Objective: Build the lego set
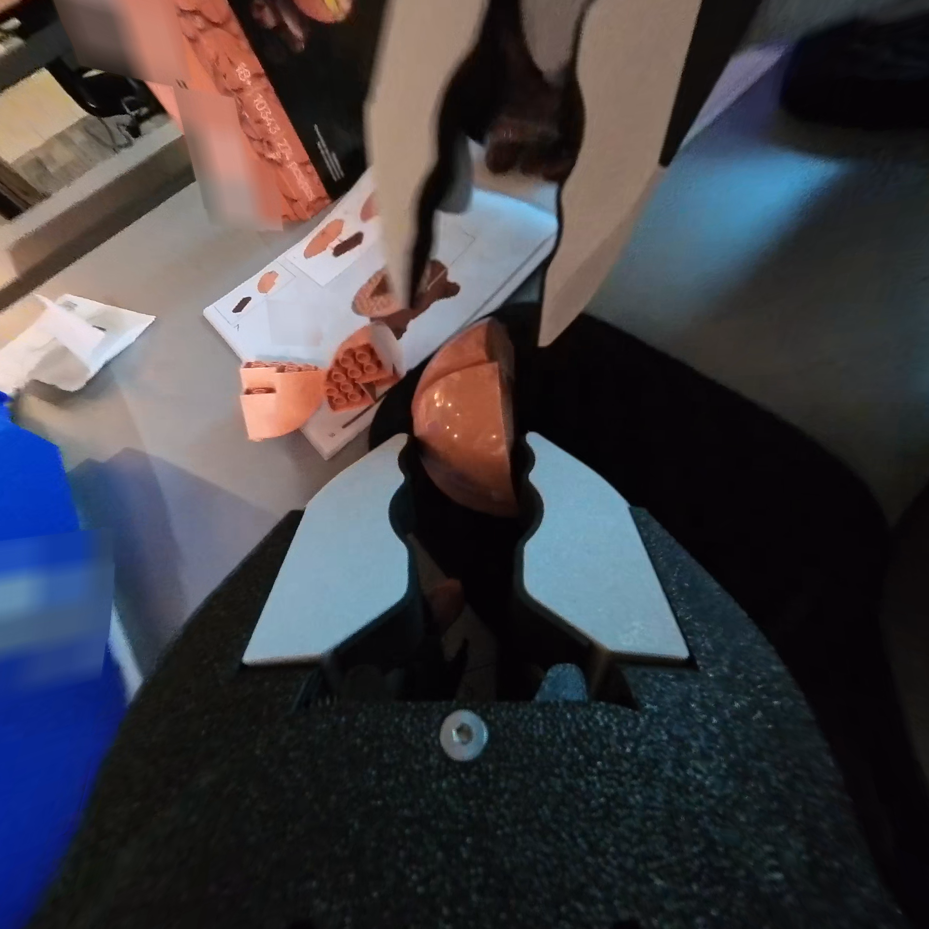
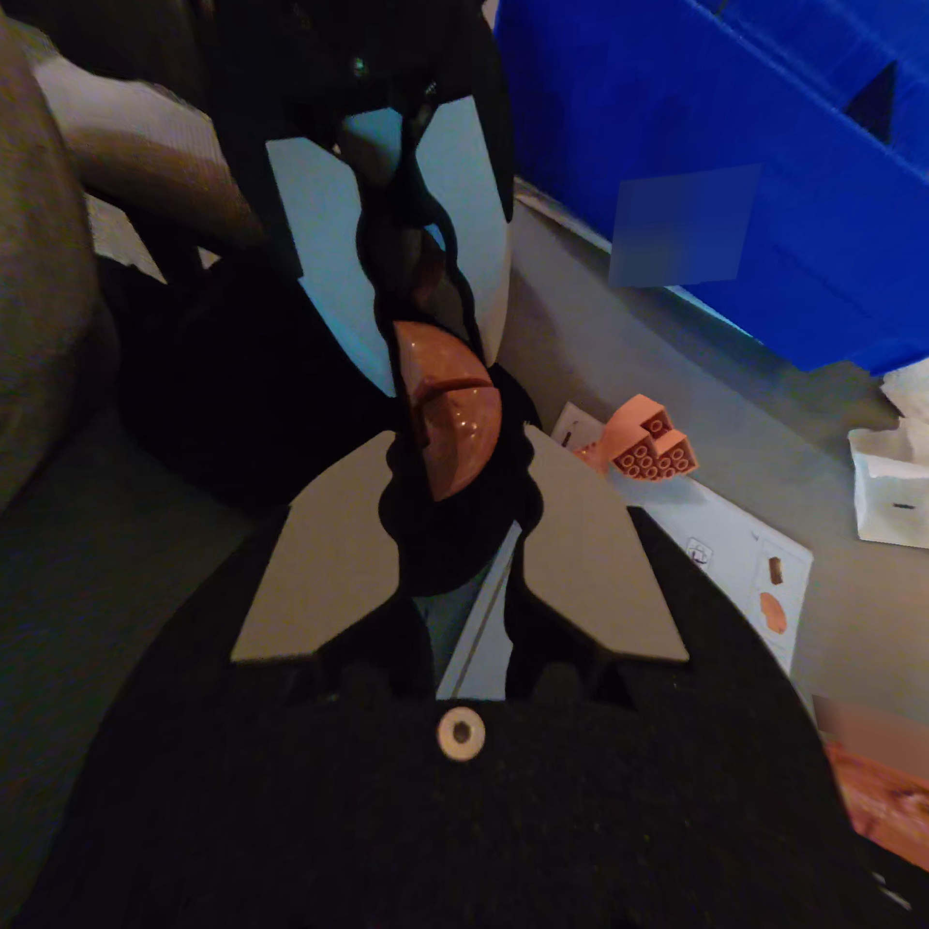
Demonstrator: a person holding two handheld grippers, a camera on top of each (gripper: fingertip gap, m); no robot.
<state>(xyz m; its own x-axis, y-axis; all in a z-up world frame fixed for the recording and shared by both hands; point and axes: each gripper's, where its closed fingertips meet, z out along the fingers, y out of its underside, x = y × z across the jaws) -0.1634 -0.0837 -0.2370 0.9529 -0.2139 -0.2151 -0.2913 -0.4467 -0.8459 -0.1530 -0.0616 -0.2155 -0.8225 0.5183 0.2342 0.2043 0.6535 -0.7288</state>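
The brick dome hangs in the air over the near edge of the open booklet, caught between two grippers that meet it tip to tip. The left gripper is clamped on its lower half, one finger against the flat face and the other against the curve. The right gripper reaches in from the opposite end with its fingers spread. The dome stands between them, and a dark gap shows on the rounded side, so that claw is released.

The dome is a glossy orange-brown half-sphere built of curved sections. A seam runs across it, and a darker brown layer lines its flat side.

On the booklet's corner lie a pale orange curved block and, touching it, a piece turned with its round sockets up. Beyond the booklet's far end stands a dark box with orange pictures. Off the booklet's side on the grey table lies a torn white paper bag, and past that a blue bin.
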